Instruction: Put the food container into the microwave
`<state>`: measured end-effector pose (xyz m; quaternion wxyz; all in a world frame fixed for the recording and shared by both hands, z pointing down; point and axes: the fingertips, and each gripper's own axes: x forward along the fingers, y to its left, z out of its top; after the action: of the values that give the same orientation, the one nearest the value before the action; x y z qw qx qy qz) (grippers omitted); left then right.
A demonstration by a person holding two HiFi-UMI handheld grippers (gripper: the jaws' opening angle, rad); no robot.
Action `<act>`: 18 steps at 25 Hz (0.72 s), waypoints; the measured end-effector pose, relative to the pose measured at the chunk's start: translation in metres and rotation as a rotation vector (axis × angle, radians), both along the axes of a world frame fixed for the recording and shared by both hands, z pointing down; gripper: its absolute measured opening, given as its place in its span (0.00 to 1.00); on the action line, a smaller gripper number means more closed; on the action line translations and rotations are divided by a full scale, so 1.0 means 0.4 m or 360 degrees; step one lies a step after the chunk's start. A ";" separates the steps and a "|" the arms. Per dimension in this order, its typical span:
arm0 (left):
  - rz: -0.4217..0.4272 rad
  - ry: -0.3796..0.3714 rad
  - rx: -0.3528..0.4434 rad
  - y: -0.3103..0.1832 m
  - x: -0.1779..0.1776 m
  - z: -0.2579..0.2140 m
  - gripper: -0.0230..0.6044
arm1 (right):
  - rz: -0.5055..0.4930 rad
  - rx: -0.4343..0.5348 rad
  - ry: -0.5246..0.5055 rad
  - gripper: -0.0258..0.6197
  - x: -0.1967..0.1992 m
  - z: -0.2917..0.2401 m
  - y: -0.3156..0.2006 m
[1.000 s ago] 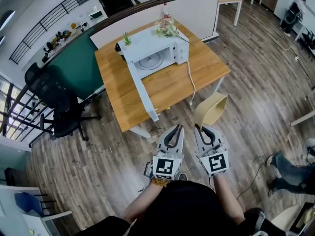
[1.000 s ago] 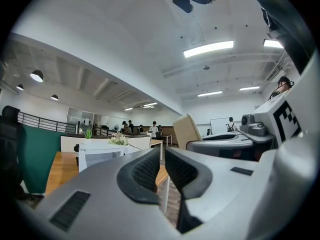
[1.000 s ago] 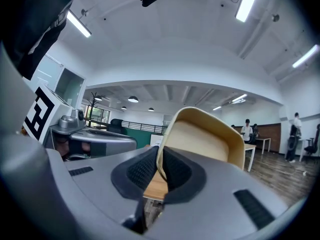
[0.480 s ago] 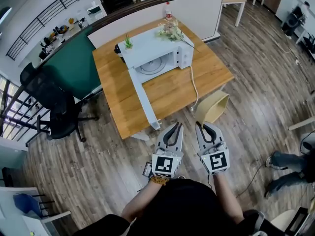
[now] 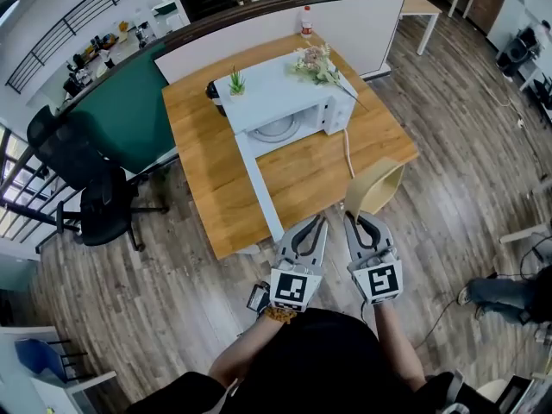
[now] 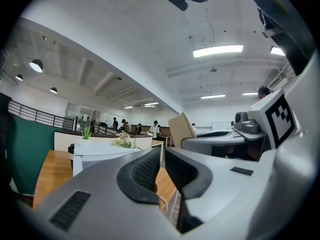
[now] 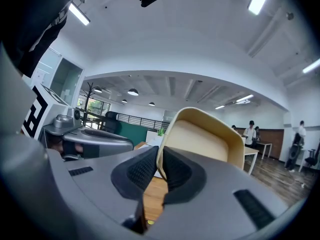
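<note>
Saw microwave (image 5: 289, 89) mid-table (image 5: 207, 171), door (image 5: 259, 179) open twd near edge. Noted plant (image 5: 236, 82) + flowers (image 5: 316, 63) on top, bottle (image 5: 306, 21) behind by partition (image 5: 259, 28), chair (image 5: 82, 179) left of table. Held food container (image 5: 375, 188) in right gripper (image 5: 354, 220) by near-right corner, left gripper (image 5: 315, 222) just beside on its left.

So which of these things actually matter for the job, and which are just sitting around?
Part of the job:
- food container, pinched in the right gripper
- microwave, its door open

Just lying about:
- potted plant and flowers on the microwave
- bottle
- office chair
</note>
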<state>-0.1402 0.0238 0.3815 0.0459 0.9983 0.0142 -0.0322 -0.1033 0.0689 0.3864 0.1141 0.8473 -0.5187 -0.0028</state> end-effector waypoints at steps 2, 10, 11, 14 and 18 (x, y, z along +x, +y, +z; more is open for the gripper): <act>-0.0013 0.0022 -0.0019 -0.035 0.010 -0.009 0.12 | -0.0010 -0.0009 0.0013 0.10 0.017 -0.003 -0.032; -0.0162 0.0034 -0.0049 -0.171 0.058 -0.006 0.12 | -0.0156 -0.0145 0.0126 0.10 0.066 0.012 -0.132; -0.0181 0.0023 -0.0053 -0.178 0.063 -0.001 0.12 | -0.0181 -0.0151 0.0114 0.09 0.077 0.019 -0.140; -0.0267 0.0008 -0.0074 -0.211 0.080 0.016 0.12 | -0.0274 -0.0172 0.0090 0.10 0.110 0.038 -0.170; -0.0459 0.0011 -0.0088 -0.283 0.110 0.023 0.12 | -0.0431 -0.0223 0.0100 0.09 0.153 0.058 -0.218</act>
<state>-0.0963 -0.0895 0.3909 0.0683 0.9882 -0.1300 -0.0423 -0.0423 -0.0184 0.4098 0.1878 0.7591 -0.6233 -0.0083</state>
